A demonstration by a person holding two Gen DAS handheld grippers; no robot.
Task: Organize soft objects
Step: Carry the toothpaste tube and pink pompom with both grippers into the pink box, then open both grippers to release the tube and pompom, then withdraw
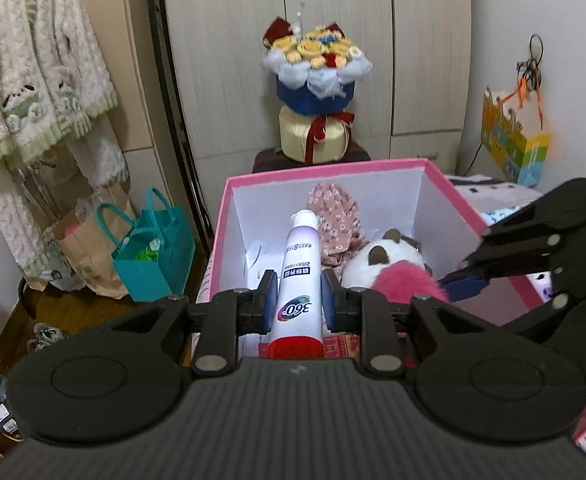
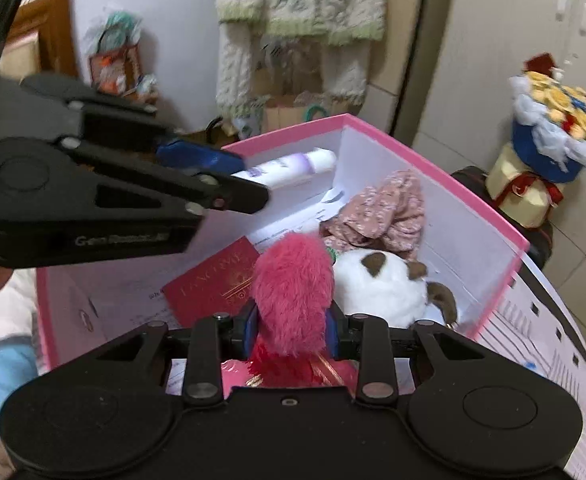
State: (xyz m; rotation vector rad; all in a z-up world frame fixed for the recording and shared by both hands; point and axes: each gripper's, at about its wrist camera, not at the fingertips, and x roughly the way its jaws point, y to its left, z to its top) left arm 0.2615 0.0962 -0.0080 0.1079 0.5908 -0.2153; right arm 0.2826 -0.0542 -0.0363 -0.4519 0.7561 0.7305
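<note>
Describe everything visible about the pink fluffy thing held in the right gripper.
The pink fluffy toy is a shaggy, long-pile plush, hot pink, with a redder fringe and a gold-striped part below. It stands roughly upright, pinched between the blue pads of the right gripper, over the open pink box. Behind it lies a white-and-brown plush; whether they touch is unclear.

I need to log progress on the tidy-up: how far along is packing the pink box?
Done: a floral cloth and a white plush toy already lie in the pink box. In hand: the left gripper holds a bottle, and the right gripper holds a pink fluffy toy, both over the box. Left: releasing both.
</note>
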